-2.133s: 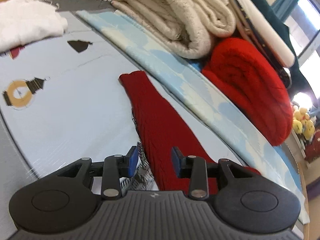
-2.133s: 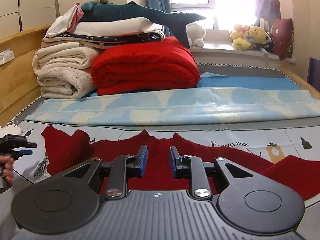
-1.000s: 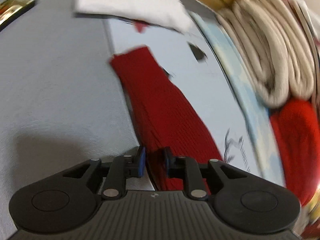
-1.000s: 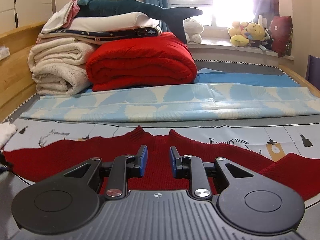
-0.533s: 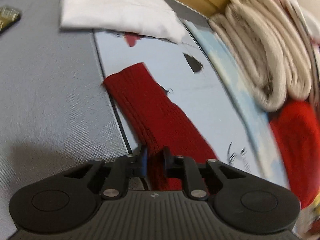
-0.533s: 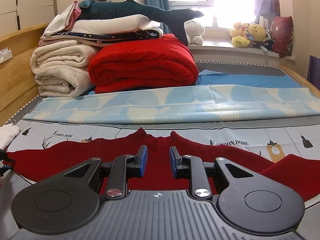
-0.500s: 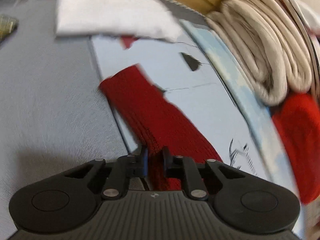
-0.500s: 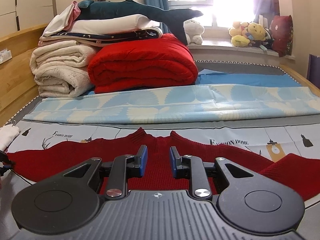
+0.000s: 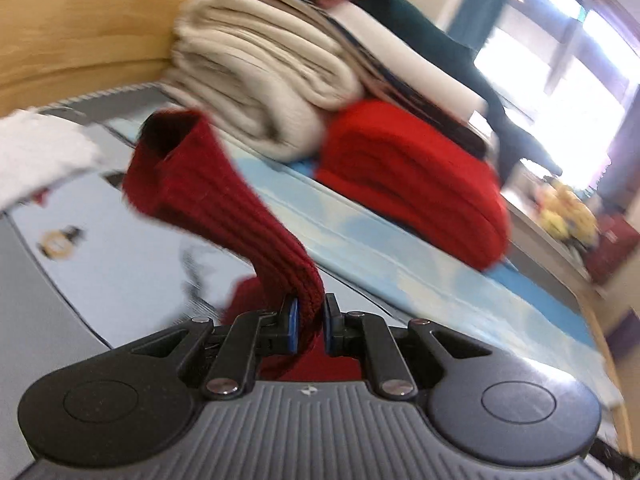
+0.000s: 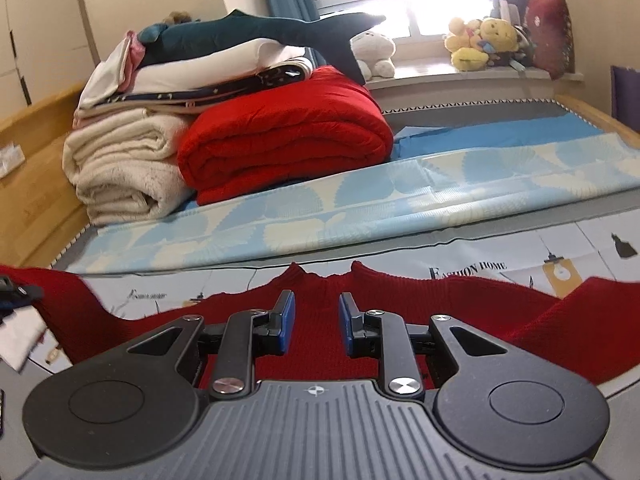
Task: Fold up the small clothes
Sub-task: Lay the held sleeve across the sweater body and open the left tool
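Note:
A dark red knit sweater point(image 10: 320, 300) lies spread on the printed light mat point(image 10: 520, 252), collar pointing away, its right sleeve folded in at the right. My left gripper point(image 9: 308, 320) is shut on the sweater's left sleeve point(image 9: 224, 208) and holds it lifted off the mat, the open cuff pointing up and left. In the right wrist view that raised sleeve point(image 10: 60, 292) and the left gripper point(image 10: 12, 292) show at the far left edge. My right gripper point(image 10: 316, 320) is open and empty, low over the sweater's chest just below the collar.
Behind the mat lie a blue patterned sheet point(image 10: 360, 208), a folded red blanket point(image 10: 288, 136), cream blankets point(image 10: 124, 168) and stacked bedding with a plush shark. A white cloth point(image 9: 36, 152) lies at the left. A wooden headboard point(image 9: 80, 32) borders the left side. Plush toys sit on the windowsill.
My left gripper has closed on the left sleeve, pulled it out flat, then lifted it off the mat so the cuff stands up. My right gripper has stayed in place, open.

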